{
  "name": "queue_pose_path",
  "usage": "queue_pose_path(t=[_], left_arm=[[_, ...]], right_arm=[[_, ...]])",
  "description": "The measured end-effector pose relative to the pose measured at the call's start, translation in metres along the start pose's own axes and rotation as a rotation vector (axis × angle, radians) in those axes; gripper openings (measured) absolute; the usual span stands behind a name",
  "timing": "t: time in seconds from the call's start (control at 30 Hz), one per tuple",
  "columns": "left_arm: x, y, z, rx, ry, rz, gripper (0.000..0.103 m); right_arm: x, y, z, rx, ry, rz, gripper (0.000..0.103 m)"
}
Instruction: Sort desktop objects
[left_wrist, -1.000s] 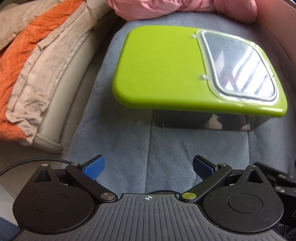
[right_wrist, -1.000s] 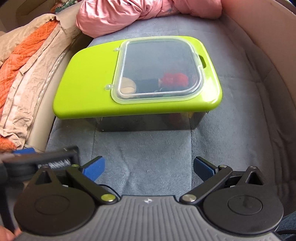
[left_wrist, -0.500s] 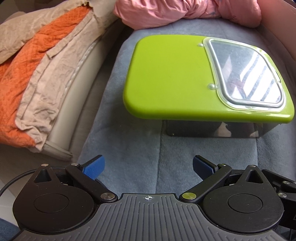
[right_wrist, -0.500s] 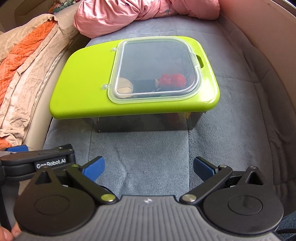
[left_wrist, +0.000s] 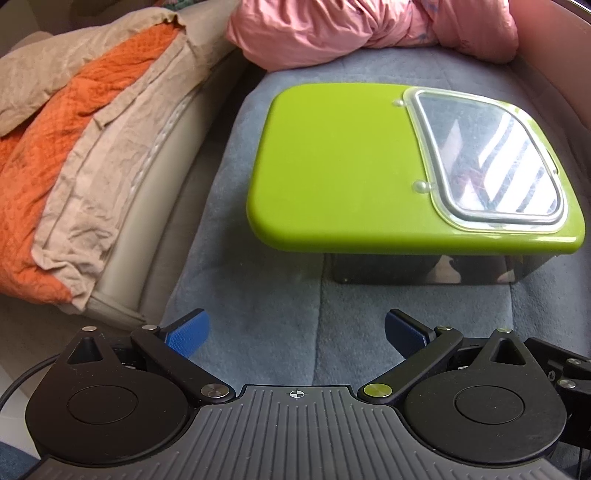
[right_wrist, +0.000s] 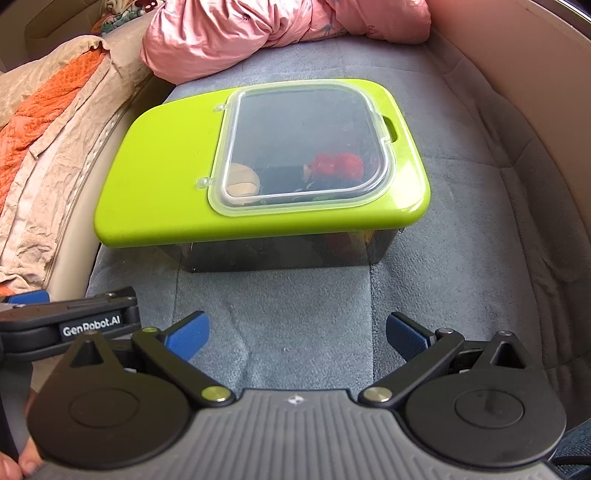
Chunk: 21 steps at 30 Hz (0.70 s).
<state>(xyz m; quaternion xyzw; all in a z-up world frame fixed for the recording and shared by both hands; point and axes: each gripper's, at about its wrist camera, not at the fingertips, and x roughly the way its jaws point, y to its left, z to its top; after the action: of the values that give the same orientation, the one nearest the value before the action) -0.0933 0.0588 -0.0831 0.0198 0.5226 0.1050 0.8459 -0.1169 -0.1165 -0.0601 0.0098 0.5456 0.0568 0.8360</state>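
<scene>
A storage box with a lime-green lid (left_wrist: 340, 162) (right_wrist: 166, 177) stands on a grey-blue cushion. The lid's clear hatch (right_wrist: 306, 147) (left_wrist: 487, 162) is closed. Through it I see a red object (right_wrist: 338, 164), a beige round object (right_wrist: 240, 181) and dark items inside. My left gripper (left_wrist: 295, 332) is open and empty, short of the box's front left. My right gripper (right_wrist: 297, 332) is open and empty, in front of the box. The left gripper's body (right_wrist: 70, 325) shows at the right wrist view's lower left.
An orange knit cloth (left_wrist: 48, 129) and a beige cloth (left_wrist: 103, 158) lie piled on the left. A pink quilt (left_wrist: 369, 26) (right_wrist: 277, 26) lies behind the box. A beige padded wall (right_wrist: 535, 110) curves along the right.
Both grippers have drawn back and left from the box, which now looks smaller and farther right in the left wrist view. Jaws stay open. The box has not moved.
</scene>
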Motion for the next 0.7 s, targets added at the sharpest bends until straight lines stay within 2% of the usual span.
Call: queue_pose_path(t=[0.33,0.7], left_arm=[[-0.0013,-0.0003,0.0007,-0.007,-0.005,-0.007,0.103],[-0.0035,-0.004,0.0014,-0.003,-0.019,-0.048,0.103]], right_arm=[[0.0009,-0.0007,0.0005,0.011,0.003,-0.003,0.103],[0.0025,-0.0008,-0.0001,0.014,0.006,-0.019,0.103]])
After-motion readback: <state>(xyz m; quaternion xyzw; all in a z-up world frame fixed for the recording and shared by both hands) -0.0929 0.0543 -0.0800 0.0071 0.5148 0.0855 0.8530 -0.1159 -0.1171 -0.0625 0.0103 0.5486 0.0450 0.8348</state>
